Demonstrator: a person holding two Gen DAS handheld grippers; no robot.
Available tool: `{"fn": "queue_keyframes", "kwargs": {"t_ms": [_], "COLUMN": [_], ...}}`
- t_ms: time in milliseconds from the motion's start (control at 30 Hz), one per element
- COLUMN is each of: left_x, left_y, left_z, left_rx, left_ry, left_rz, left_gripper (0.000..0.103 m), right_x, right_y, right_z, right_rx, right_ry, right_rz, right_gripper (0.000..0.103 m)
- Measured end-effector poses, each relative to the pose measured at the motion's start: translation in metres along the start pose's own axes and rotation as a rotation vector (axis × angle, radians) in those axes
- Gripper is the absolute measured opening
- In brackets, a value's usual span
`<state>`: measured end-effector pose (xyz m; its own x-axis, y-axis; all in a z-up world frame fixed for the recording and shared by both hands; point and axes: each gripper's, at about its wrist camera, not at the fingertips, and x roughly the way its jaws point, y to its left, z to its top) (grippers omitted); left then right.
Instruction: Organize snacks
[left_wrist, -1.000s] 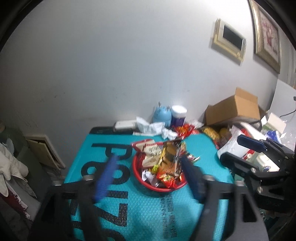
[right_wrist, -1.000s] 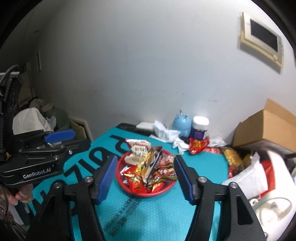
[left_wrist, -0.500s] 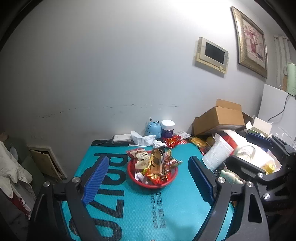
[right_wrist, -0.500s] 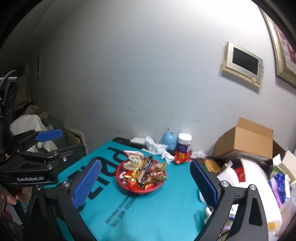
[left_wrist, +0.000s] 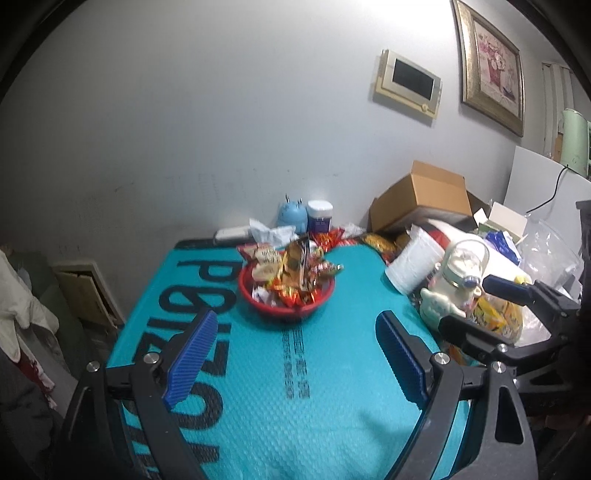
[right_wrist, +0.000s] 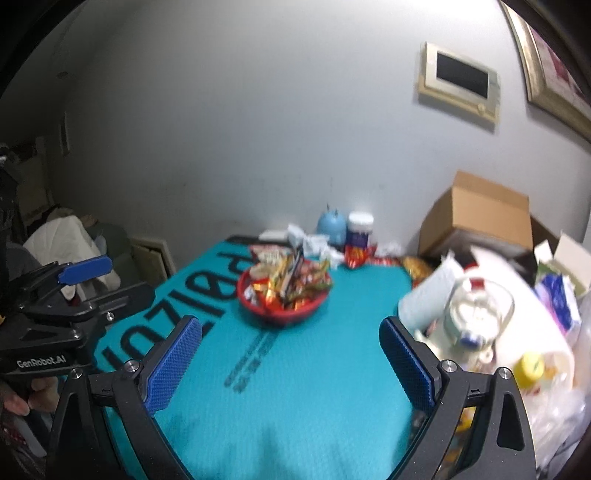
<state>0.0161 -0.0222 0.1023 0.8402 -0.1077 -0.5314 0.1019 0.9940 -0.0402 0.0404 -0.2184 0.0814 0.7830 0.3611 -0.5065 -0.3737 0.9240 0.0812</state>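
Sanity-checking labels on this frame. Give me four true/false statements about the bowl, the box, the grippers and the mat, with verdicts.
1. The red bowl is piled with snack packets. True.
2. The left gripper holds a snack packet. False: nothing is between its fingers, and it is open.
3. The cardboard box stands at the right, near the wall. True.
4. The right gripper is shut. False: it is open and empty, above the teal mat.
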Motion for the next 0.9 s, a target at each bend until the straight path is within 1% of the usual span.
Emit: {"fn": "queue_keyframes", "kwargs": {"t_ms": [133,233,500,633,900], "left_x": [0.003,0.004,0.007,0.009,0.017], "left_y": [0.001,0.002,0.003,0.004,0.008], "left_z": [-0.01,-0.014,-0.02,-0.023,-0.028], "left_rx": [-0.01,-0.018,-0.034,-0.038,-0.045], "left_ry": [0.019,0.028,0.045,0.05,0.085], "left_rz": [0.013,0.012,0.005,-0.003,-0.009], "left_gripper": [0.088,0.088,0.088,0.088,0.088], "right_x": [0.004,0.005,0.006,0.011,0.02], "right_y": [0.0,0.001,0.002,0.003,0.004], "right_z": [-0.013,-0.017,-0.018,-0.019,-0.023], "right_rx": [0.014,0.015,0.013,0.015,0.016], "right_ry": [0.033,0.043,0.048,0.063,0.093], "right_rz": [0.005,-0.001,0.003,0.002,0.004], "right_gripper": [0.098,0.098,0.098,0.098,0.098]}}
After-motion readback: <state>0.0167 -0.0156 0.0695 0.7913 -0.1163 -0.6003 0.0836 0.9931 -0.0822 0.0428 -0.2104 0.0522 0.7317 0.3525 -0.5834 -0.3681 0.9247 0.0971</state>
